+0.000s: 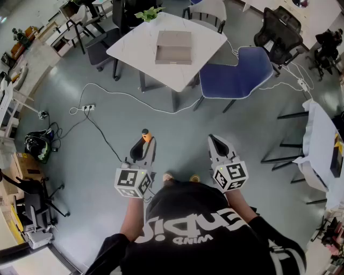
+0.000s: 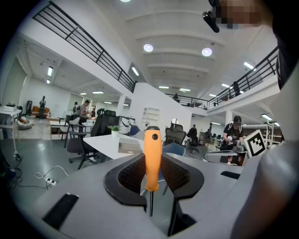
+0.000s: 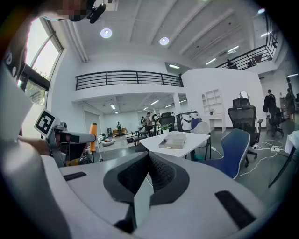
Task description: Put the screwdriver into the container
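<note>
An orange-handled screwdriver (image 1: 145, 135) (image 2: 152, 154) stands upright between the jaws of my left gripper (image 1: 146, 143) (image 2: 152, 172), which is shut on its handle, shaft pointing down. My right gripper (image 1: 217, 143) (image 3: 148, 161) is held level beside it, shut and empty. The container, a shallow grey-brown open box (image 1: 173, 47) (image 2: 129, 146) (image 3: 172, 141), lies on a white table (image 1: 134, 47) well ahead of both grippers. The right gripper view also shows the screwdriver (image 3: 93, 135) off to the left.
A blue chair (image 1: 236, 75) stands at the table's right side and dark chairs at its left. A white cable with a power strip (image 1: 88, 107) trails over the grey floor. A small potted plant (image 1: 148, 13) sits at the table's far corner. Another table edge (image 1: 317, 145) is at right.
</note>
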Demonstrator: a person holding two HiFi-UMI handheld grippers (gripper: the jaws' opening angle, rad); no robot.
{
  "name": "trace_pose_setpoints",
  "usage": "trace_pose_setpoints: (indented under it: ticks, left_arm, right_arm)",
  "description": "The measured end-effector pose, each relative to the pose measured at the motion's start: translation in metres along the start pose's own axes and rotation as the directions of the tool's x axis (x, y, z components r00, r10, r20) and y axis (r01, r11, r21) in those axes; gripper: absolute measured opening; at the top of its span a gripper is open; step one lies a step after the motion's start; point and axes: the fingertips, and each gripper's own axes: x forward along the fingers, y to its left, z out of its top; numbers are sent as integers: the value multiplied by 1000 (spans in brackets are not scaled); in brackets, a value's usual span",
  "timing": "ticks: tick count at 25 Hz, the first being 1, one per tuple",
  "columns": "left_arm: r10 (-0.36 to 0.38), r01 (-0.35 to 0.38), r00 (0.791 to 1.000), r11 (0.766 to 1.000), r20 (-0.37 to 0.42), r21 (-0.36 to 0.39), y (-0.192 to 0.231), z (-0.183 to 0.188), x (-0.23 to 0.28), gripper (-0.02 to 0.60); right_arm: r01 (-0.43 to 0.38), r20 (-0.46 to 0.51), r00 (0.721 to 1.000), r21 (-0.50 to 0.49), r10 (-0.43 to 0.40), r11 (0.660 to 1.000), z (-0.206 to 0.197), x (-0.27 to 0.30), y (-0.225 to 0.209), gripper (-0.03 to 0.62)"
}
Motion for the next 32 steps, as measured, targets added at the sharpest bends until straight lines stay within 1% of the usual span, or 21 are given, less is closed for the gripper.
trace_pose_setpoints:
  ticks: [4,7,11,15,18,21,27,32]
  left_arm:
    - [-8,8,1000,1000,5,-2,4,2,0,114]
    - [-28,28,1000,1000,4,0,8,3,3,114]
    - [-58,58,998,998,9,12,15,0,4,114]
    - [-88,87,996,995,11,41,26,0,9,114]
    - [-99,98,995,994,17,45,33,3,11,114]
    - [-100,99,995,994,23,51,43,6,16,114]
    - [-86,85,996,996,23,30,67,9,34,114]
    - [-84,83,996,996,19,29,84,15,60,114]
  right_arm:
    - [14,3,1000,1,-14,1000,1,0,1,12]
    - [38,21,999,14,-39,999,3,1,2,12]
    - [78,32,996,5,-78,997,0,2,1,12]
    - [121,37,992,11,-121,993,-4,8,0,12]
    - [139,33,990,13,-140,990,-5,11,1,12]
    - [146,37,989,18,-146,989,-3,22,2,12]
    - [146,30,989,9,-146,989,0,52,2,12]
    - [140,27,990,13,-140,990,4,82,-10,12]
